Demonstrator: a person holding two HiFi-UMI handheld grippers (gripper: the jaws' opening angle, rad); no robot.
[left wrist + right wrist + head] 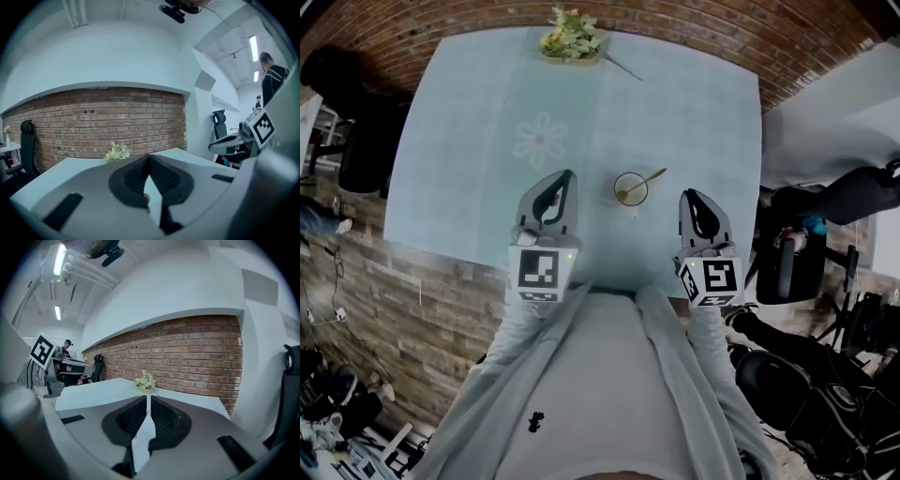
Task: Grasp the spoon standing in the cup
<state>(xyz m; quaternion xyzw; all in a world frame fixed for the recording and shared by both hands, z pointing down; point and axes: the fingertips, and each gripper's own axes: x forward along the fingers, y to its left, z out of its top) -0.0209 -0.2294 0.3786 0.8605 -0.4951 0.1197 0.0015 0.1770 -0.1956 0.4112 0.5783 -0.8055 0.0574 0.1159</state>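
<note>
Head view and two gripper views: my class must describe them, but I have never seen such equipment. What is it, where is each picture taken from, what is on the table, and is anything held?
No robot here: a person holds a two-jaw tool in each hand, the left gripper and the right gripper. The head view comes from a camera on the person's head, looking down at the table. Each gripper view comes from a camera riding on that gripper, looking along its jaws. On the table stand a cup with a spoon leaning in it, and flowers at the far edge. Both grippers have their jaws together and hold nothing; the cup stands between the two, untouched.
</note>
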